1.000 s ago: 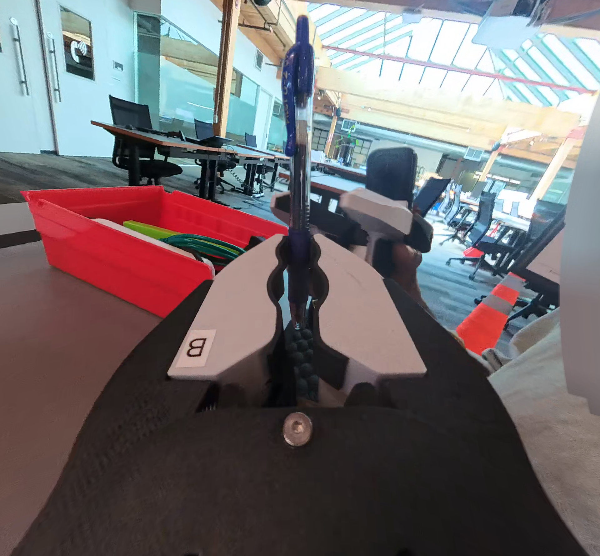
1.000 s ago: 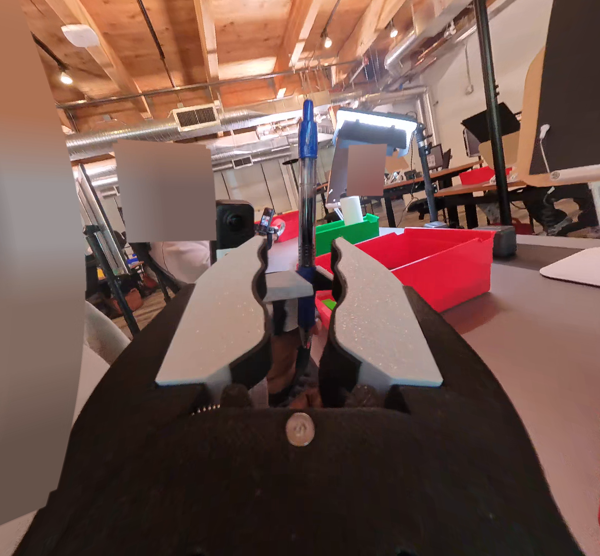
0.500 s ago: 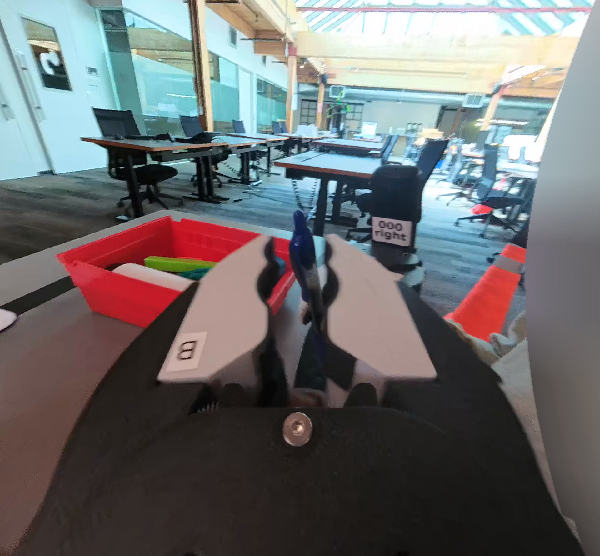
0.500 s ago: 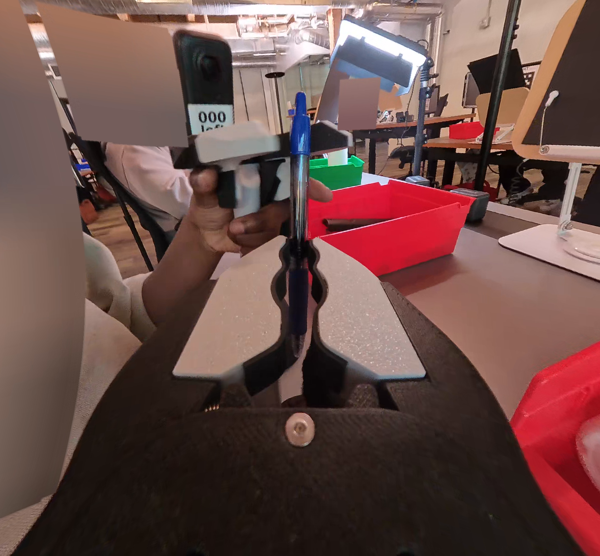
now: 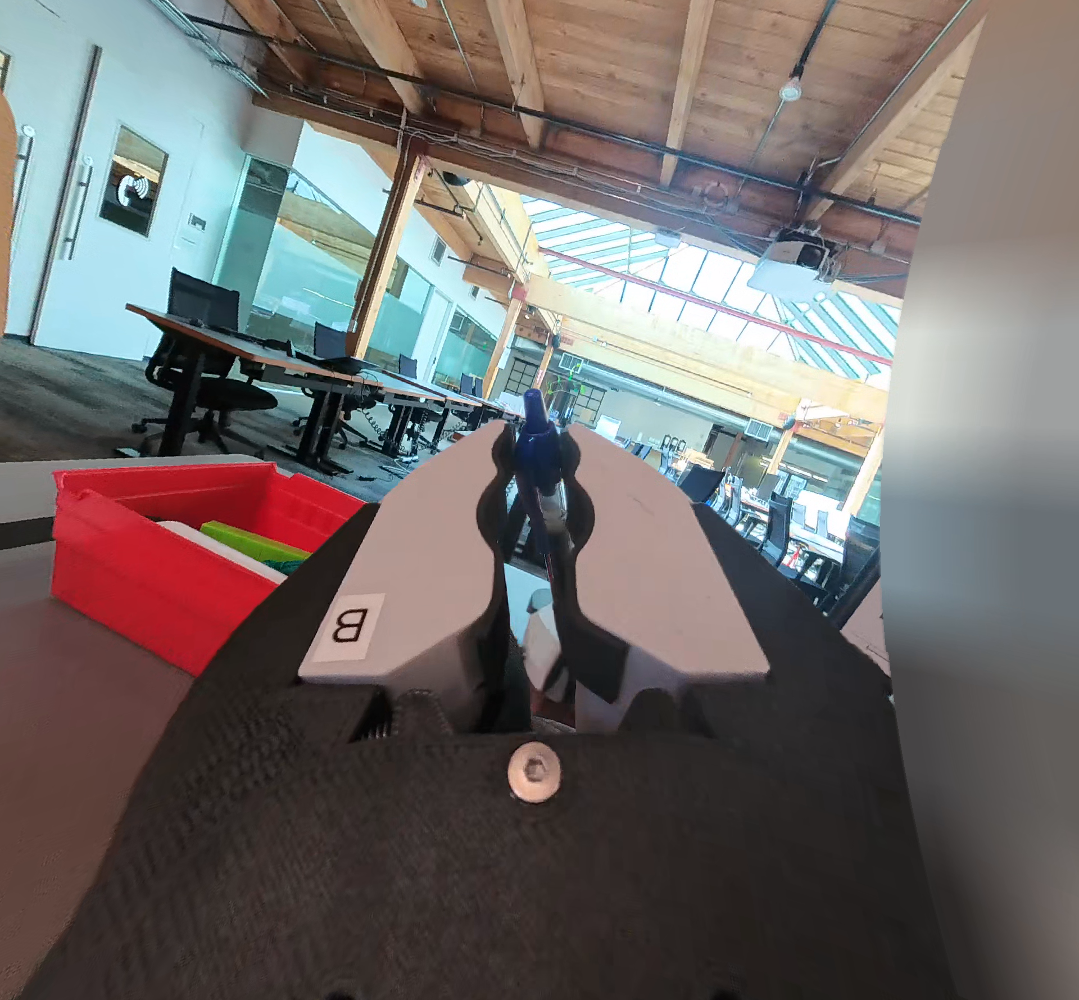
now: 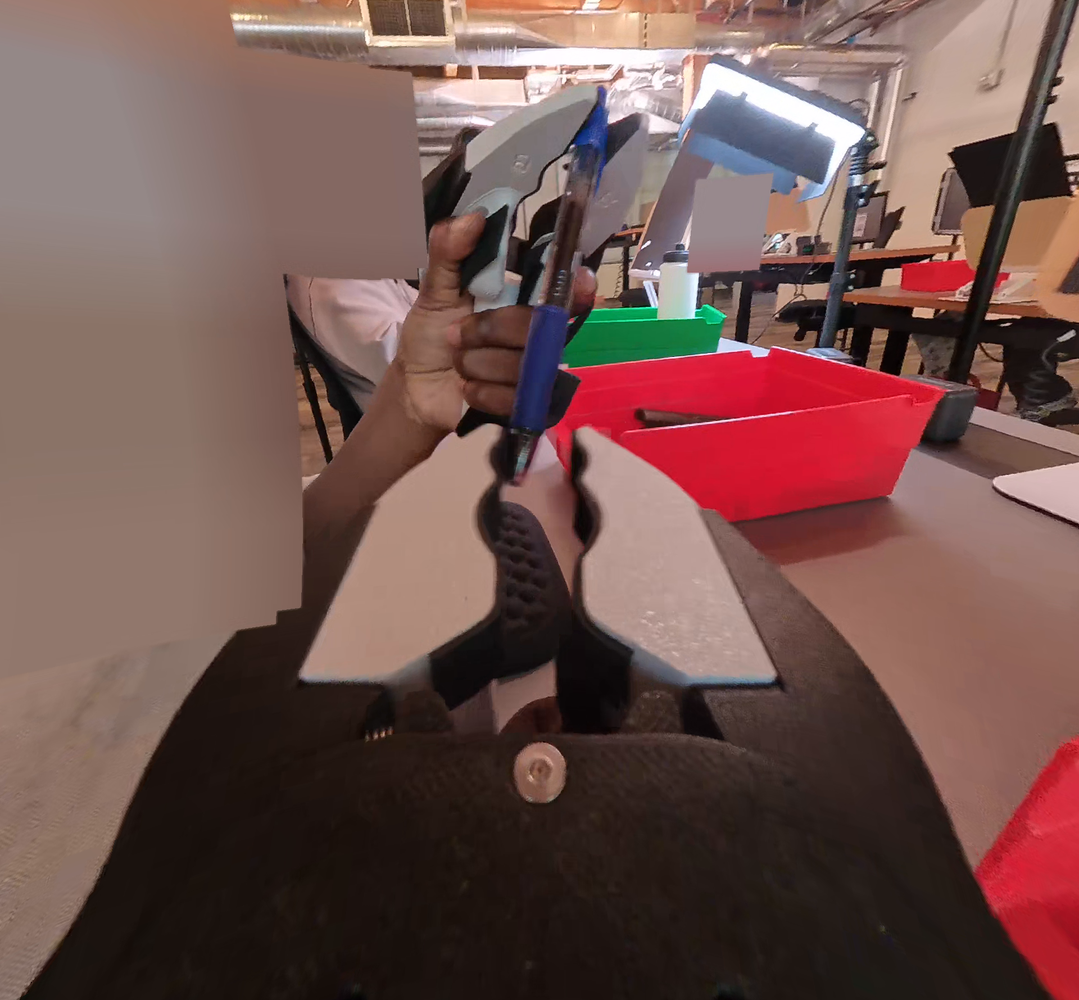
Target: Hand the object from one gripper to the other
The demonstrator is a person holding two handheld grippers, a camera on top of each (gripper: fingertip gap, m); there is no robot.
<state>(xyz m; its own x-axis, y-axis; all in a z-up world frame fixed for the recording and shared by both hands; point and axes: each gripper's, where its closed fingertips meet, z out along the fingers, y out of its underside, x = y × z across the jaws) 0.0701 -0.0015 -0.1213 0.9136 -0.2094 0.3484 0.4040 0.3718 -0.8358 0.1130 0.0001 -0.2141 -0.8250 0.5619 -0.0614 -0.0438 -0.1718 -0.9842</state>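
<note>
Left gripper (image 5: 534,440): clamped the blue pen (image 6: 560,271) near its top.
Right gripper (image 6: 534,449): released, fingers apart around the pen tip.

the pen (image 6: 552,283) was a retractable one with a blue rubber grip, a clear barrel and a blue clip end. in the right wrist view it stood nearly upright, leaning toward 1 o'clock, its clip end (image 6: 594,122) caught between the fingers of the left tongs (image 6: 601,119) at 12 o'clock. its blue grip hung lower, and its tip (image 6: 519,461) reached down between the fingertips of the right tongs (image 6: 534,449), which stood apart on either side of it; whether they touched it could not be told. in the left wrist view the pen (image 5: 540,446) sat pinched near the fingertips of the left tongs (image 5: 536,434), its blue end poking out toward 12 o'clock.
</note>
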